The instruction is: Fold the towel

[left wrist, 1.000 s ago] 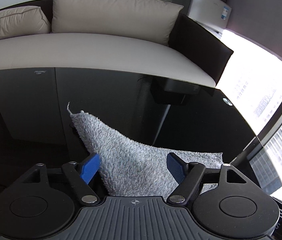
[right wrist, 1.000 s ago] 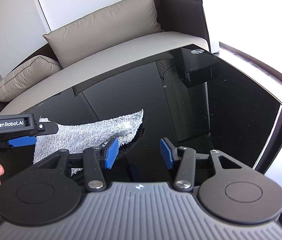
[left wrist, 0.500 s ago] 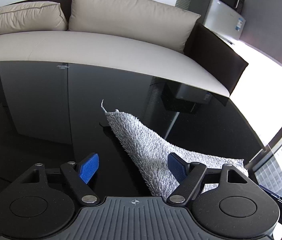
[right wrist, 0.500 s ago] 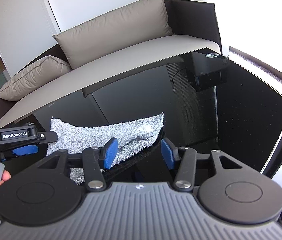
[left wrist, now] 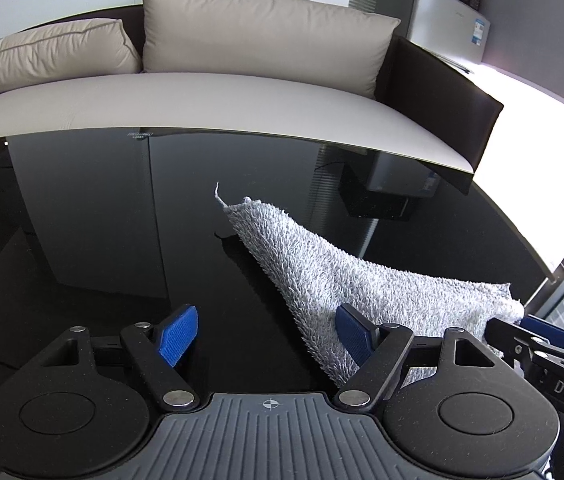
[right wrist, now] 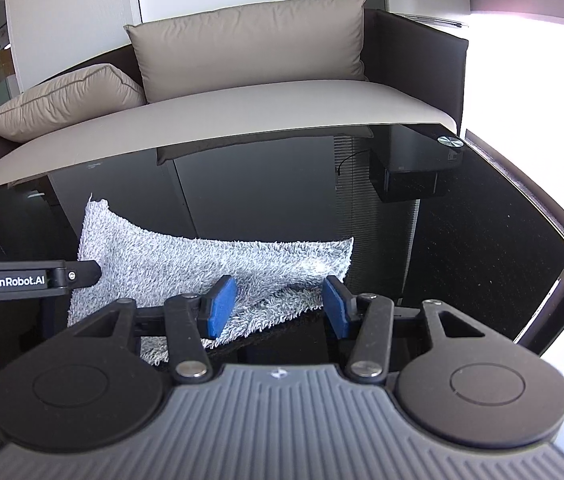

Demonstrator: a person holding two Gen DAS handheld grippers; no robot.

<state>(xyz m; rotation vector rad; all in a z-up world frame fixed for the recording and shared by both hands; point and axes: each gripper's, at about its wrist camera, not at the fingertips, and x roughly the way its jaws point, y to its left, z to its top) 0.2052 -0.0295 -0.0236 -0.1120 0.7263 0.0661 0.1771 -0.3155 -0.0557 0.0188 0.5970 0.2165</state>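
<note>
Left wrist view: the left tool point(left wrist: 268, 336) stands open over the glossy black bench point(left wrist: 102, 240), nothing between its blue pads — the grey towel point(left wrist: 321, 272) lies ahead and to its right, partly behind the right pad. The right tool point(left wrist: 541, 344) enters at the towel's far right corner. Right wrist view: the right tool point(right wrist: 278, 308) is open, pads apart, the towel's point(right wrist: 202, 264) near edge just ahead between them, not gripped. Beyond the bench — a sofa point(right wrist: 282, 100) with cushions.
</note>
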